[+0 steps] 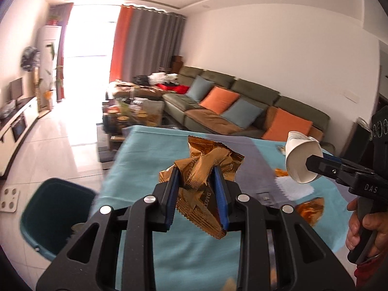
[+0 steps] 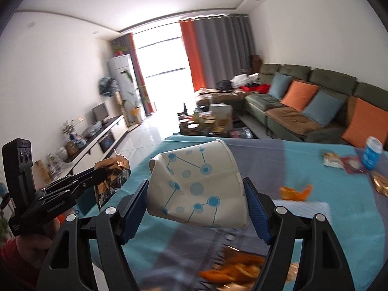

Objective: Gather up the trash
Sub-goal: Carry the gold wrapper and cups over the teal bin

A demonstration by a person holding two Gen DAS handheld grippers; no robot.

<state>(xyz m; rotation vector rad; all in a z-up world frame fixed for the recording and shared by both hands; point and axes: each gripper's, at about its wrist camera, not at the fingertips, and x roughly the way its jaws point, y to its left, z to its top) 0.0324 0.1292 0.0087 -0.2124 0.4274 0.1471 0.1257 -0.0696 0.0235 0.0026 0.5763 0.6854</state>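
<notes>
My left gripper [image 1: 197,173] is shut on a crumpled gold foil wrapper [image 1: 206,169] and holds it above the blue tablecloth [image 1: 135,165]. It also shows in the right wrist view [image 2: 110,174]. My right gripper [image 2: 196,189] is shut on a crushed white paper cup [image 2: 198,184] with blue dots, held above the table. The cup also shows in the left wrist view [image 1: 300,160], right of the wrapper. A dark green trash bin [image 1: 55,213] stands on the floor at the table's left.
On the table lie orange peels [image 2: 294,192], a white tissue [image 1: 294,186], another gold wrapper [image 1: 311,209], snack packets [image 2: 344,162] and a blue can [image 2: 372,154]. A cluttered coffee table [image 2: 208,121] and a green sofa [image 2: 303,101] stand beyond.
</notes>
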